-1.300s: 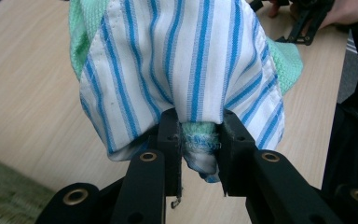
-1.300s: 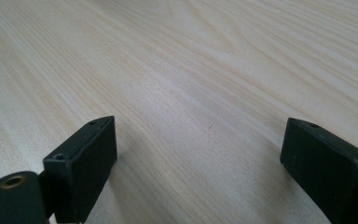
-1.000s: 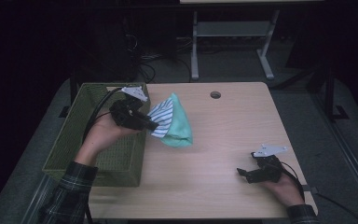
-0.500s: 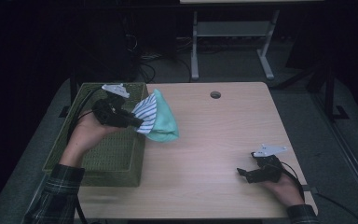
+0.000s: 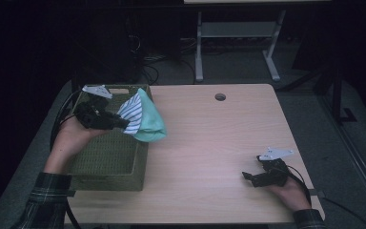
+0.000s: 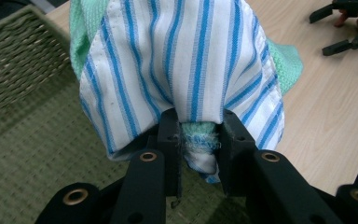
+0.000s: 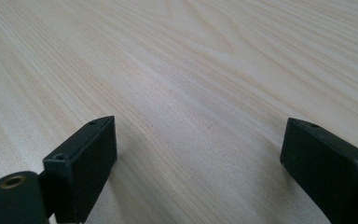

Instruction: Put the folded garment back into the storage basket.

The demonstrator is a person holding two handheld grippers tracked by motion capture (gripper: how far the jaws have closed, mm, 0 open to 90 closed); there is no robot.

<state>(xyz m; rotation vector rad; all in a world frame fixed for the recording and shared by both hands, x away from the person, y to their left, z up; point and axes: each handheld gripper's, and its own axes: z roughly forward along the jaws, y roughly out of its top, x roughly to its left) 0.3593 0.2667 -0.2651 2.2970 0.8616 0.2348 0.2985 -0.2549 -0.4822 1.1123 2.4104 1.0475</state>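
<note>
While the left gripper's (image 6: 199,140) jaws pinch a bunched cloth, the right gripper (image 5: 253,178) rests with its jaws wide apart and holding nothing.

Between the left jaws sits a gathered fold of the white cloth with blue stripes (image 6: 182,65), wrapped over a mint-green knitted cloth (image 5: 150,121) whose frayed edge shows in the gap. In the high view the bundle hangs at about three o'clock from that gripper, above the right rim of the olive-green woven basket (image 5: 109,157) at the bench's nine o'clock side. Toward five o'clock, well apart, the right gripper lies low on the pale wooden bench (image 5: 209,143).
</note>
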